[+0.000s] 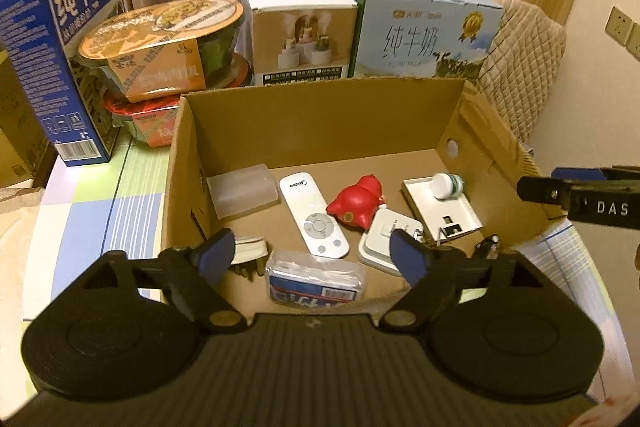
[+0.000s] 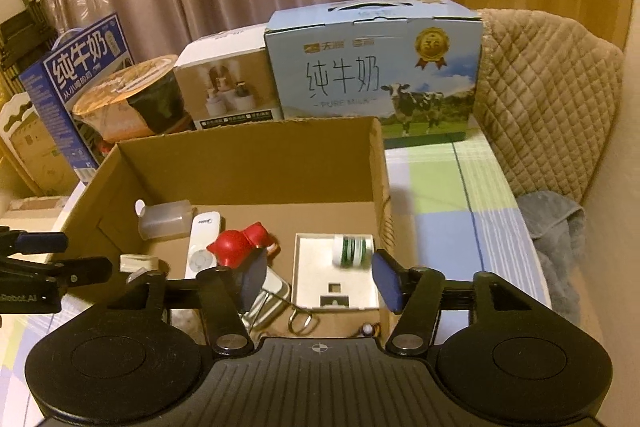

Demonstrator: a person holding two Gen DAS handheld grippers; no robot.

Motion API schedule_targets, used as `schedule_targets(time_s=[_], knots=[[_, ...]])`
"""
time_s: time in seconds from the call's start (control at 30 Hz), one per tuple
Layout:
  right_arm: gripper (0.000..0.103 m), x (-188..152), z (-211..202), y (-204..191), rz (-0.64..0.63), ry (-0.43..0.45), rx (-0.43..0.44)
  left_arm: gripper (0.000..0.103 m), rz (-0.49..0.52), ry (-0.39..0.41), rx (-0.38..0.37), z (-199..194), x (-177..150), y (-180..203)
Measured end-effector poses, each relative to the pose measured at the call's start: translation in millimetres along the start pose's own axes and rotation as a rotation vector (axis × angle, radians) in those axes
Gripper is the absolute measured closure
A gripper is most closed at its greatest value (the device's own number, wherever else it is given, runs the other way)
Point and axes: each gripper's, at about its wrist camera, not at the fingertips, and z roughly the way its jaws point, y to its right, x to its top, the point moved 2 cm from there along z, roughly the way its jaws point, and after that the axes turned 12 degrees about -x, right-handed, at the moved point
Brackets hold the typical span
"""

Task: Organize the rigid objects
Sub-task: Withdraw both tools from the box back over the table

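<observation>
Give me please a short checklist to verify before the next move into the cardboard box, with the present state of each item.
1. Left tool open and empty: ok, fingers spread, nothing between them.
2. Right tool open and empty: ok.
3. Cardboard box open on top: ok, no flap in the way.
4. White remote free to grasp: ok, it lies flat, apart from the red toy.
5. Small round bottle stable: cannot tell, it lies on its side on the white plate and may roll.
6. The two tools clear of each other: ok, the right tool sits at the box's right edge in the left wrist view.
</observation>
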Motion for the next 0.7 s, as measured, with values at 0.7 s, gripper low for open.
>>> schedule_targets(time_s=[0.7], knots=[[0.022,-80.6,-138.8,8.6,0.046,-0.007,-0.017,0.001,-0.080,0.098,0.047,-129.4,-83.2,64.6]])
